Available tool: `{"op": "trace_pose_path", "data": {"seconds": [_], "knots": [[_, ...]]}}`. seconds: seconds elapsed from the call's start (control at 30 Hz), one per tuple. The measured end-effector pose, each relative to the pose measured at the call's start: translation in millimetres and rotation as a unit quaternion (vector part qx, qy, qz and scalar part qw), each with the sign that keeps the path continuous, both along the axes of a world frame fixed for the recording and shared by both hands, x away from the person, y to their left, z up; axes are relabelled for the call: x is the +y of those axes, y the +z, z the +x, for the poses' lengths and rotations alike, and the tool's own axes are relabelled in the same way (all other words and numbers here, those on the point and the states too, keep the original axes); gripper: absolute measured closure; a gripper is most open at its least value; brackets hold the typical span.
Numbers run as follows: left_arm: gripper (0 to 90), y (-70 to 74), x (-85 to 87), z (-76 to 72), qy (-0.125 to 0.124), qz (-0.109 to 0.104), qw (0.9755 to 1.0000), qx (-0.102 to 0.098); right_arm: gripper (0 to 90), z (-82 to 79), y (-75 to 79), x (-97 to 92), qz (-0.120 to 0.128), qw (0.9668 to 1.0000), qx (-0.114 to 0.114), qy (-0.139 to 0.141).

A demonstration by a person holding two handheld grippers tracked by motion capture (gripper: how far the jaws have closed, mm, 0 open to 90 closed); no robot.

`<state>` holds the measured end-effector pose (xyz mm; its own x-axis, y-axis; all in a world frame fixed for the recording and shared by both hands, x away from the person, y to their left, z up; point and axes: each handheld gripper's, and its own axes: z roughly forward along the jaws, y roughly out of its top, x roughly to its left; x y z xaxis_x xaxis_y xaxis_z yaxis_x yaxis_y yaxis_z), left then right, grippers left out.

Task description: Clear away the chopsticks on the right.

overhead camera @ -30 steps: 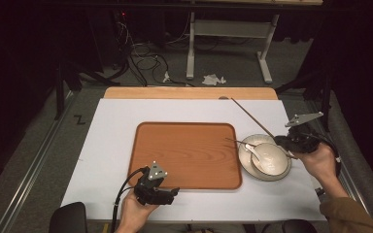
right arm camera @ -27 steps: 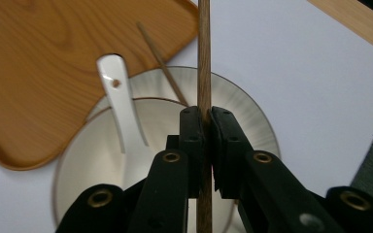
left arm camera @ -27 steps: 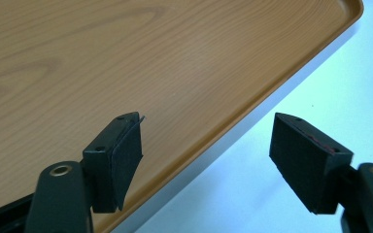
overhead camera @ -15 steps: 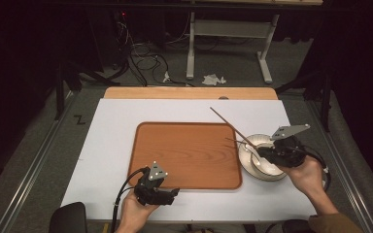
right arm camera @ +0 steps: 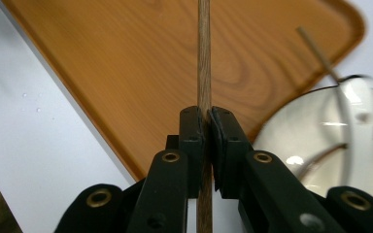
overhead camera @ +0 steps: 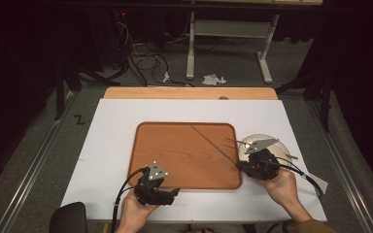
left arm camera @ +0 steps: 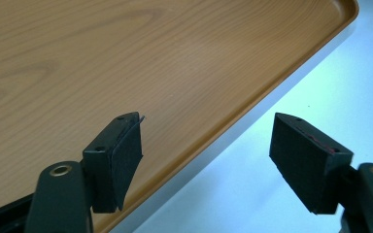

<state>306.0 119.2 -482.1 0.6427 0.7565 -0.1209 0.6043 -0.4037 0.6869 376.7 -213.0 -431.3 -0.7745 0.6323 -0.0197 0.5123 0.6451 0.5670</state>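
Note:
A long thin wooden stick (overhead camera: 209, 141) slants across the right part of the brown wooden tray (overhead camera: 175, 150), its tip pointing to the far left. My right gripper (overhead camera: 243, 167) is shut on the stick's near end, at the tray's right front corner. In the right gripper view the pads clamp the stick (right arm camera: 204, 58) over the tray (right arm camera: 126, 73). My left gripper (overhead camera: 172, 192) rests at the tray's front edge. In the left gripper view it (left arm camera: 206, 145) stands open with nothing between its jaws, straddling the tray's rim (left arm camera: 252, 104).
A white plate (overhead camera: 284, 148) sits right of the tray, partly under the right hand; it (right arm camera: 296, 136) holds another thin stick (right arm camera: 315, 48) and a curved utensil. The white table top (overhead camera: 111, 136) surrounds the tray. A wooden strip (overhead camera: 189, 93) lines the far edge.
The right hand has moved left and down from above the plate to the tray's right front corner, carrying the stick, whose tip now lies over the tray. The left gripper stayed put.

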Motion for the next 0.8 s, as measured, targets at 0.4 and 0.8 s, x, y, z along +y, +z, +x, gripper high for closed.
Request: {"op": "trace_pose_path", "data": {"seconds": [0.4, 0.8], "knots": [[27.5, 0.1, 0.0, -0.6, -0.002, 0.004, 1.0, -0.001, 85.0, 6.2, -39.7, 27.4, -0.045, 0.9988, 0.019, -0.002], [27.5, 0.0, -0.9, -0.6, -0.003, 0.002, 1.0, 0.0, 84.4, 10.5, -53.2, 30.4, -0.066, 0.997, 0.033, -0.02]]}}
